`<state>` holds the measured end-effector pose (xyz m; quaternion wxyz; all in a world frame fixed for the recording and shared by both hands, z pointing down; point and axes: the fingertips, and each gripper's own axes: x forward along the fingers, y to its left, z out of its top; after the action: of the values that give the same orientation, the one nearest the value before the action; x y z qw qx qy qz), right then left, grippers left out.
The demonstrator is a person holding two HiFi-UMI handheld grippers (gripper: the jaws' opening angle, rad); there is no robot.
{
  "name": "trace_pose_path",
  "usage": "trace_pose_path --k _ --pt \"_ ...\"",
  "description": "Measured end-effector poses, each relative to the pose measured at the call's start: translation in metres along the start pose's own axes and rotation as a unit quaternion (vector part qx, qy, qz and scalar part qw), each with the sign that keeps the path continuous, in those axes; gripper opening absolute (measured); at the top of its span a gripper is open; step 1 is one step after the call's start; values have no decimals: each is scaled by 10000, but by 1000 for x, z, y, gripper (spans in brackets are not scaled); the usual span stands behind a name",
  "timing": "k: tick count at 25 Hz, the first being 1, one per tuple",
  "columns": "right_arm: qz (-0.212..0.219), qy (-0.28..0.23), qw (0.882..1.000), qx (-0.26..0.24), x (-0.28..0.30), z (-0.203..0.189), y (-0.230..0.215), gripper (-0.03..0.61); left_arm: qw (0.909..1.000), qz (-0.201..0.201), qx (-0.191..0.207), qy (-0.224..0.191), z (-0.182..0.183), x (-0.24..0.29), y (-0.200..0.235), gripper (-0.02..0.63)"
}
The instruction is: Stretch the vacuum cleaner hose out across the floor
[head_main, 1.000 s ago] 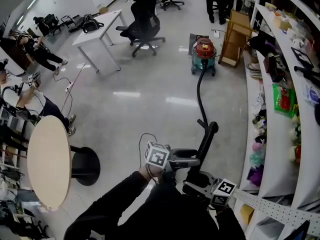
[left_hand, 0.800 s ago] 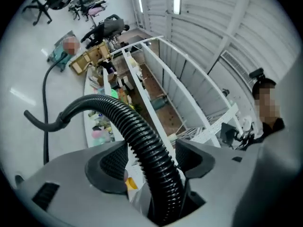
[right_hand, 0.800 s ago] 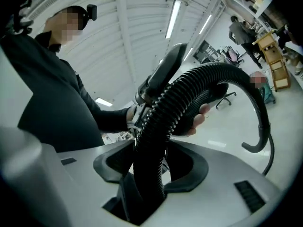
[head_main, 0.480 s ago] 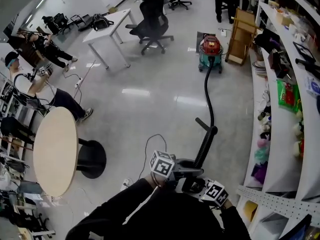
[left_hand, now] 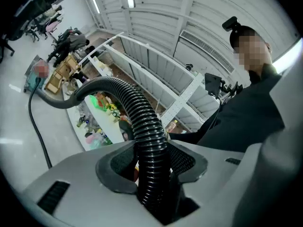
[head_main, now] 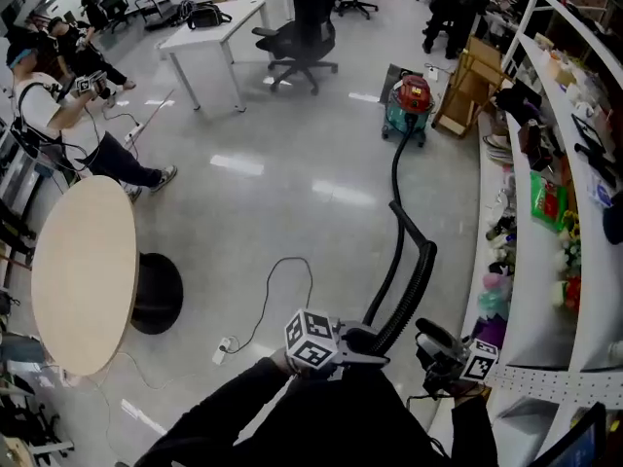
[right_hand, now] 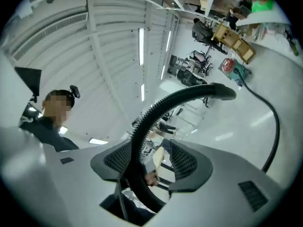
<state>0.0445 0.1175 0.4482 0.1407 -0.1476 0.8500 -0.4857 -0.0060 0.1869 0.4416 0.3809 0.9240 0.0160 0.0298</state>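
The red and green vacuum cleaner [head_main: 411, 103] stands far off on the floor. Its black hose [head_main: 417, 280] runs toward me, bends at a rigid cuff [head_main: 413, 230], then drops as ribbed tube to my left gripper [head_main: 368, 343]. In the left gripper view the ribbed hose [left_hand: 144, 126] fills the gap of the left gripper [left_hand: 152, 167], whose jaws have just been closing and press on it. My right gripper [head_main: 433, 343] sits to the right. In the right gripper view the hose [right_hand: 142, 126] passes between the jaws of the right gripper [right_hand: 150, 167]. They have just been opening, with a gap on one side.
White curved shelves [head_main: 545, 193] full of goods line the right side. A round table [head_main: 68, 270] stands at the left, with a white cable and power strip [head_main: 263, 305] on the floor beside it. Further off are a white desk [head_main: 209, 27], an office chair [head_main: 307, 32] and people [head_main: 58, 105].
The two grippers, close together on the hose before, have drawn apart: the right one now sits out to the right. The hose near me has bowed into a curve.
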Motion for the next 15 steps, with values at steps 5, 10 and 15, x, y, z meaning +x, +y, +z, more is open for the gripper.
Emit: trace_pose_path --k 5,10,15 --pt "261 552 9980 139 62 -67 39 278 9970 -505 -59 581 -57 -30 -26 201" --pt "192 419 9975 534 67 -107 56 279 9817 -856 115 1696 -106 -34 -63 201" --pt "288 -116 9985 446 46 -130 75 241 9645 -981 197 2443 -149 -24 -87 201"
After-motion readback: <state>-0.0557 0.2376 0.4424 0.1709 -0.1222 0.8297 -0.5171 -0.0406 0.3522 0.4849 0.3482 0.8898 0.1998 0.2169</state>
